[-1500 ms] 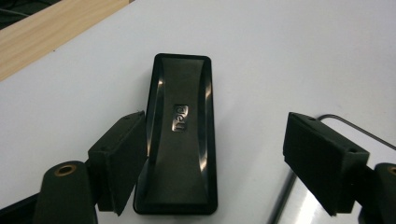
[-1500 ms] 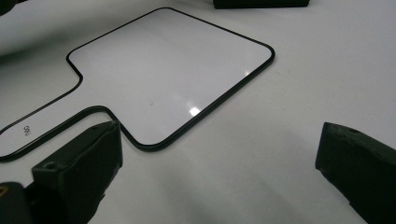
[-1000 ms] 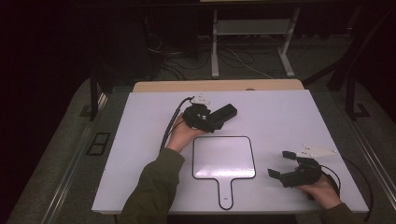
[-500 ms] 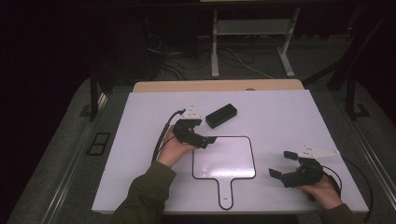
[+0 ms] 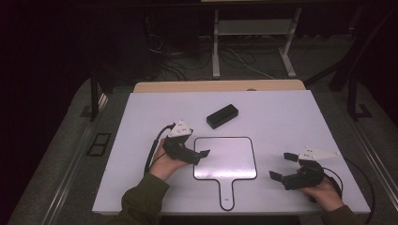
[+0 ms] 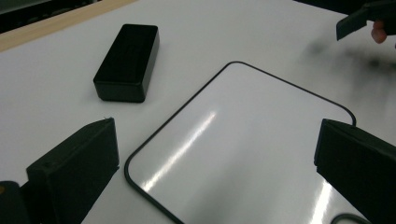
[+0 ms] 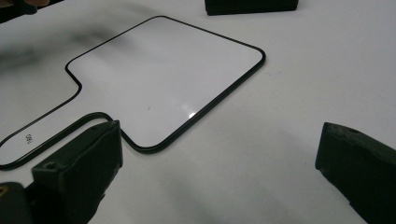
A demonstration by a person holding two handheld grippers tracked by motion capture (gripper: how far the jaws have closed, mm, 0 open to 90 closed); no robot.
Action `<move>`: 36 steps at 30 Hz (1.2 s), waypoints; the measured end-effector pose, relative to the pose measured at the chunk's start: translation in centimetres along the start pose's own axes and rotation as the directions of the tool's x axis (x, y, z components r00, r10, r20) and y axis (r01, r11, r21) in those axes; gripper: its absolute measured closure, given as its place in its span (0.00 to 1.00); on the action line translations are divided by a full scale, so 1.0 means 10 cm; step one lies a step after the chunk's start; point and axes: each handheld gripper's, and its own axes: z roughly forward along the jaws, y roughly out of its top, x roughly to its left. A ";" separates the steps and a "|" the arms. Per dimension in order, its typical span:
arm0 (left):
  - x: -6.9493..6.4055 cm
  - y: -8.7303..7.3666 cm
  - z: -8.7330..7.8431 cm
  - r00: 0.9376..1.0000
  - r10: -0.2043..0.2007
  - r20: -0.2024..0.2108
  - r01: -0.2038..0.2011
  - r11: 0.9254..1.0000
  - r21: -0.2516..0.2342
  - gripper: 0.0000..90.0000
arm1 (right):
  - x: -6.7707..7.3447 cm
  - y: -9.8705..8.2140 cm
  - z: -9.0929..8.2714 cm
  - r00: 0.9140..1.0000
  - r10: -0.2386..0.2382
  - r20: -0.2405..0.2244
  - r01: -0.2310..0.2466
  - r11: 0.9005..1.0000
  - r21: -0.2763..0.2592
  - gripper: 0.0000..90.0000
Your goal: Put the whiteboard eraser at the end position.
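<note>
Item: black box (image 5: 222,116) lying flat on tabletop (image 5: 291,117), just beyond the handled whiteboard (image 5: 225,157), untouched. Left claw (image 5: 199,156), its jaws just opened wide and empty, sits over the whiteboard's left edge; right claw (image 5: 284,166) gapes empty beside it. We advise withdrawing level, clear of the box.

One white rectangular tabletop (image 5: 291,117) fills the middle of the high view. On it lies one small black rectangular box (image 5: 222,116), just above centre. There is one flat white paddle-shaped board with a thin black rim and a short handle (image 5: 225,158), at lower centre. Two black two-jaw handheld grippers are present: the left gripper (image 5: 202,155) at lower left of centre and the right gripper (image 5: 281,167) at lower right. Each is carried by one hand, so two hands: one (image 5: 165,164) at lower left, one (image 5: 324,191) at the lower right corner. One light wooden strip (image 5: 216,86) runs along the tabletop's upper edge.
</note>
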 end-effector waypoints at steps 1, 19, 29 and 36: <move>-0.01 -0.02 -0.02 1.000 0.000 -0.001 0.000 1.000 -0.007 0.00 | 0.00 0.00 0.00 1.000 -0.001 0.000 0.001 1.000 0.000 0.00; -0.10 -0.48 -0.37 0.999 -0.046 0.015 0.046 0.999 -0.025 0.00 | 0.01 0.00 0.02 1.000 -0.007 0.002 0.007 1.000 0.008 0.00; -0.13 -0.66 -0.50 0.998 -0.057 0.000 0.057 0.998 -0.005 0.00 | 0.01 0.00 0.02 1.000 -0.014 0.004 0.014 1.000 0.012 0.00; -0.14 -0.73 -0.55 0.998 -0.058 -0.010 0.058 0.998 0.010 0.00 | 0.02 -0.01 0.03 1.000 -0.016 0.006 0.016 1.000 0.016 0.00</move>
